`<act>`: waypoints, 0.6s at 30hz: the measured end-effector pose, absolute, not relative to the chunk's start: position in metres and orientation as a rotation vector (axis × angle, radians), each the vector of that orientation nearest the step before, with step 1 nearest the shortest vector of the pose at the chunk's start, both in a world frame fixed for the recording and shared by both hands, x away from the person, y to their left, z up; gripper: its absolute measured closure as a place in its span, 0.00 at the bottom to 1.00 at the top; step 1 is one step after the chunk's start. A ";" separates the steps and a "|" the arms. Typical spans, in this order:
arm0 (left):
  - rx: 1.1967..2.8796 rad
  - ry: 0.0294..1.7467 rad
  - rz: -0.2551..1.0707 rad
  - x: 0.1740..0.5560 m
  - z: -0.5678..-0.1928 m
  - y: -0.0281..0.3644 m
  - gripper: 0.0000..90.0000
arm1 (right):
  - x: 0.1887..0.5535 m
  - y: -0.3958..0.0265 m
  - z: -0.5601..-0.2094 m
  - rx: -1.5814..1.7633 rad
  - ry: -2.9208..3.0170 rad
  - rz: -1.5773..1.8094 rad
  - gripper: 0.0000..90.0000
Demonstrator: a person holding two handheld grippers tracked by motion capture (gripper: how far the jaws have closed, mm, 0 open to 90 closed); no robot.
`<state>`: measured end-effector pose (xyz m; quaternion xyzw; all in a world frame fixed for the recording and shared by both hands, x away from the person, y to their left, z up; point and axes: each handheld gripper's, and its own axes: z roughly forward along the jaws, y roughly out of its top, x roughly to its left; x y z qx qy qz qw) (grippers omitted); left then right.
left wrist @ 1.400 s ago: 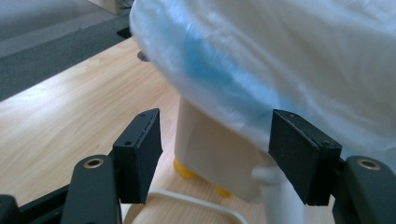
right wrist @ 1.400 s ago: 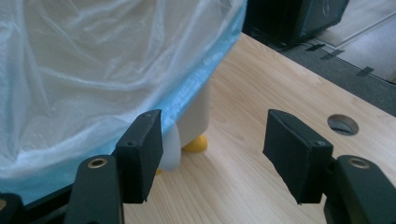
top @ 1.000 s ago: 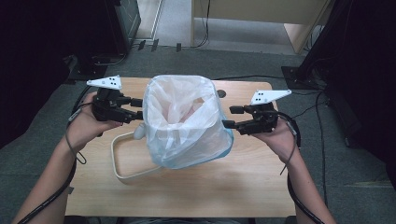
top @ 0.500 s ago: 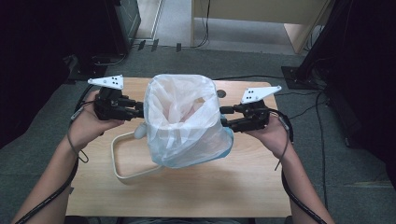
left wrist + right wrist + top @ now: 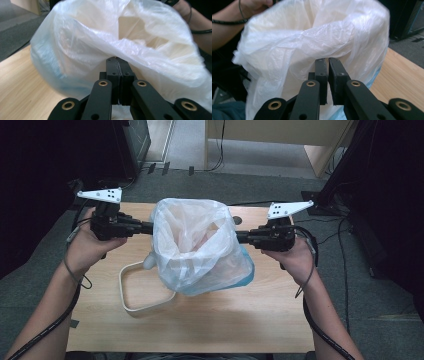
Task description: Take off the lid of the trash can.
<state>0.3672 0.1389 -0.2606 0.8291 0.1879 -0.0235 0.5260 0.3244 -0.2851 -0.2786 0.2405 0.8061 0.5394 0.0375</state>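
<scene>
Between both hands, the thin, translucent white bag hangs open-mouthed, left claw and right claw just pinched onto its rim.

bag: a thin, translucent white plastic bag, crinkled, with a pale blue tint seen low on its side
state: mouth held open upward, the rim stretched between two opposite edges; a cream-coloured interior is shown
pose: upright, bulging, lower part sagging toward the table
place: over the middle of the wooden table, partly covering a white loop-shaped frame
</scene>
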 end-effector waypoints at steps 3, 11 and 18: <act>1.988 0.437 -0.038 0.365 -0.254 0.135 0.94 | 0.324 -0.286 -0.272 0.732 2.454 1.683 0.94; 2.006 0.436 0.007 0.362 -0.237 0.127 0.75 | 0.324 -0.283 -0.257 0.735 2.424 1.735 0.85; 2.117 0.441 0.082 0.359 -0.235 0.115 0.63 | 0.322 -0.274 -0.255 0.710 2.459 1.649 0.76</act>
